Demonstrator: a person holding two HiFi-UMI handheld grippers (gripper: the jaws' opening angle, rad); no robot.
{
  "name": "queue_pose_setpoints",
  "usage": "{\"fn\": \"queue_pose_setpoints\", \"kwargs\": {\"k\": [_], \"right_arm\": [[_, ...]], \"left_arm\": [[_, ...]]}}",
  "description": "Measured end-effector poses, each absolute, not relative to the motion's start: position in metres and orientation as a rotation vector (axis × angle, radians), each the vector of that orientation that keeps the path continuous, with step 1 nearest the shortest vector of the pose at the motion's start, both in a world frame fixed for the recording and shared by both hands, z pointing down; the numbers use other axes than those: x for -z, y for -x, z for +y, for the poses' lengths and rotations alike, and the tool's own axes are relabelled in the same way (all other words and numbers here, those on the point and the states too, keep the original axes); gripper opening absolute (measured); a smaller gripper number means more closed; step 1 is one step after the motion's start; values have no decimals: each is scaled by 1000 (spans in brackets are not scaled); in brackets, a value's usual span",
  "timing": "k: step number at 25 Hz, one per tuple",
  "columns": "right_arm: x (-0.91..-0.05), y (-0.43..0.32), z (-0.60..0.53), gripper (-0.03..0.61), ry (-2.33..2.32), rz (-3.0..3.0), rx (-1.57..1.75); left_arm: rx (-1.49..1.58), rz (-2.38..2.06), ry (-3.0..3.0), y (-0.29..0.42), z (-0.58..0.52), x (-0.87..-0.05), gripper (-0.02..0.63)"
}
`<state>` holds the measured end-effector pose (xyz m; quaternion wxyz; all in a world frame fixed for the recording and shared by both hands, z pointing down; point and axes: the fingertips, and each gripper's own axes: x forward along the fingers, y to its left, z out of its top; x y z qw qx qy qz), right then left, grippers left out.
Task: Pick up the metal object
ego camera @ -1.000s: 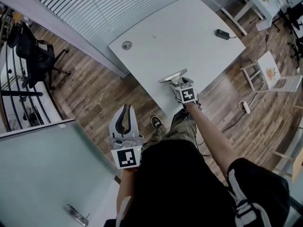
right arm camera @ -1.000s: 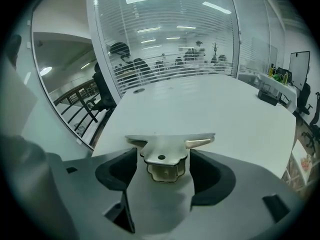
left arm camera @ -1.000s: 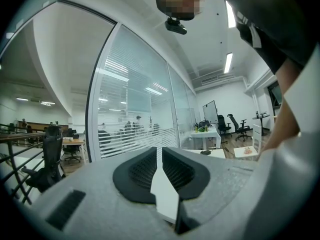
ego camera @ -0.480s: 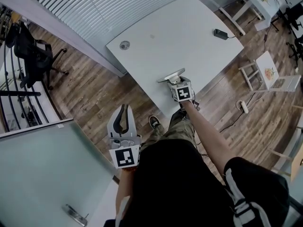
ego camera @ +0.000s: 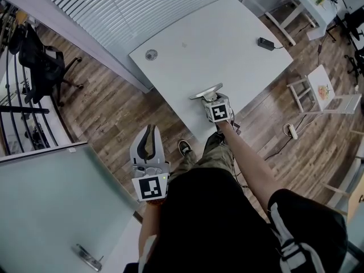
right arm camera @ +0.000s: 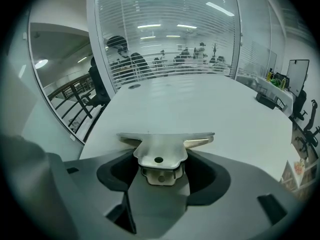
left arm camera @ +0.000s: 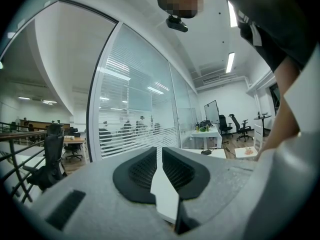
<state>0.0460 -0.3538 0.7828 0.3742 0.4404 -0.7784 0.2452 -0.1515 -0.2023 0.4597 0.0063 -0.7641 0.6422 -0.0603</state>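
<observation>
Your right gripper (ego camera: 213,99) clamps the metal object (ego camera: 206,91) at the white table's (ego camera: 216,38) near edge: grasp made, clear lift apparently remaining. Your left gripper (ego camera: 149,132) hangs empty, jaws together, near left.

An office; a white desk (ego camera: 216,44) beside glass partitions (left arm camera: 135,99) with blinds; black swivel chairs (ego camera: 42,67); a whiteboard (left arm camera: 212,111); ceiling strip lights (left arm camera: 230,62); wooden floor (ego camera: 114,112).

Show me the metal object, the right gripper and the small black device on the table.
metal object (right arm camera: 162,146): right gripper view, flat plate above the hole.
right gripper (ego camera: 211,98): head view, between its fingertips.
small black device (ego camera: 265,41): head view, its middle.
</observation>
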Motion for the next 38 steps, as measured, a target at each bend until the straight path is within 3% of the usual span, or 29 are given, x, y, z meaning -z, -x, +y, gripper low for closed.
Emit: {"fn": "queue_pose_setpoints", "kwargs": {"k": [22,38], "right_arm": [[-777,-41,-347,285,-1045,-2052,-598],[-716,-35,-370,285,-1030,-2176,-428]], "left_arm": [[147,1999,2395,155,-198,-455,34],[141,1964,2416,150,-200,-454,32]]}}
